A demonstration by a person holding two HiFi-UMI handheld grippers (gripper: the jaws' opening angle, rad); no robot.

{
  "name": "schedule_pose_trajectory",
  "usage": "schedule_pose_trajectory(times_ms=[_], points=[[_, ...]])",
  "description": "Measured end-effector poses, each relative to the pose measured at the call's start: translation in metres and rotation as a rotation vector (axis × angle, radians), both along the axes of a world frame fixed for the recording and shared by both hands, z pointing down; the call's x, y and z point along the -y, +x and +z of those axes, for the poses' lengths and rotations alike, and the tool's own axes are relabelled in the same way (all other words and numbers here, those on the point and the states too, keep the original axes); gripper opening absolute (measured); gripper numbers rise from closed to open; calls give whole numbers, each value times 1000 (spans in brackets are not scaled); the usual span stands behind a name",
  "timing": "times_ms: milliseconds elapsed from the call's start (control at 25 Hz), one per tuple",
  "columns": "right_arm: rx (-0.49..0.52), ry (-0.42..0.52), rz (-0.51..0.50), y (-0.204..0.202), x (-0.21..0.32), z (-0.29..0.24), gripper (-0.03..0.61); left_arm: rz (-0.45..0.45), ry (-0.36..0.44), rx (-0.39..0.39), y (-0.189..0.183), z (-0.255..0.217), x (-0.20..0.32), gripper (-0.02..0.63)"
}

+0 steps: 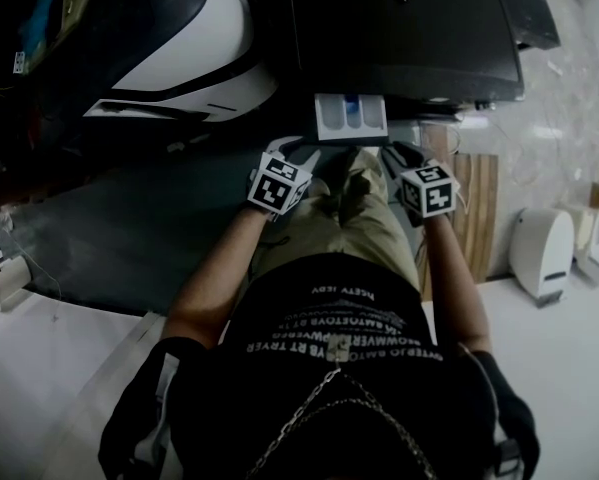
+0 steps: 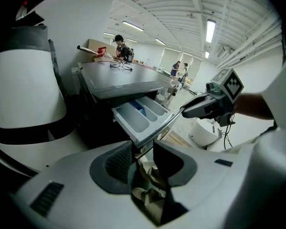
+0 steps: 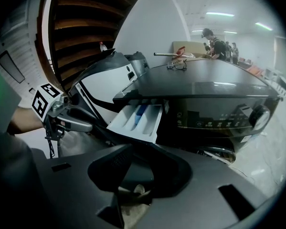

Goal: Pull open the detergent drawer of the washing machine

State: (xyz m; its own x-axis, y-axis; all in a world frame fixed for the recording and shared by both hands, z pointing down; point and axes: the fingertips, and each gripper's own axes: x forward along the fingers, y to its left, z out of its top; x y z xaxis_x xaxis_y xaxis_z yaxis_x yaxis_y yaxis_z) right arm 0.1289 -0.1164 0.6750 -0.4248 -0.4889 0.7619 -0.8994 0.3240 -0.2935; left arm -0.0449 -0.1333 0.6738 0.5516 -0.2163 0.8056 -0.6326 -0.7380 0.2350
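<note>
Drawer (image 1: 351, 118) stands pulled out of the washer (image 1: 409, 28) front, compartments exposed. Left gripper (image 1: 287, 153) sits just below the drawer's left corner, jaws released, with only trousers (image 1: 349, 223) showing in the gap. Right gripper (image 1: 404, 158) sits just below the right corner, jaws likewise apart, grasping nothing.

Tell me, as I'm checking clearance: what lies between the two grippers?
In the head view, only the person's khaki trousers lie between the left gripper and right gripper.
</note>
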Motion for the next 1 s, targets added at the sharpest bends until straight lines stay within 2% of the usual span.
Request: schedule_pose_trajectory(times_ms=[520, 760, 840, 880, 920, 1000], points=[[-3, -51, 13, 0, -37, 3, 106, 67, -21, 20, -1, 3, -39, 120], [-7, -87, 53, 9, -42, 6, 100, 81, -18, 6, -4, -4, -37, 120], [-42, -31, 62, 12, -38, -12, 97, 58, 18, -49, -2, -23, -28, 115], [-55, 19, 58, 11, -34, -28, 69, 46, 50, -83, -1, -37, -23, 105], [-62, 69, 50, 9, -31, -45, 29, 35, 92, -114, 0, -51, -16, 86], [-59, 165, 37, 5, -23, -80, 5, 9, 192, -171, 1, -83, -2, 35]])
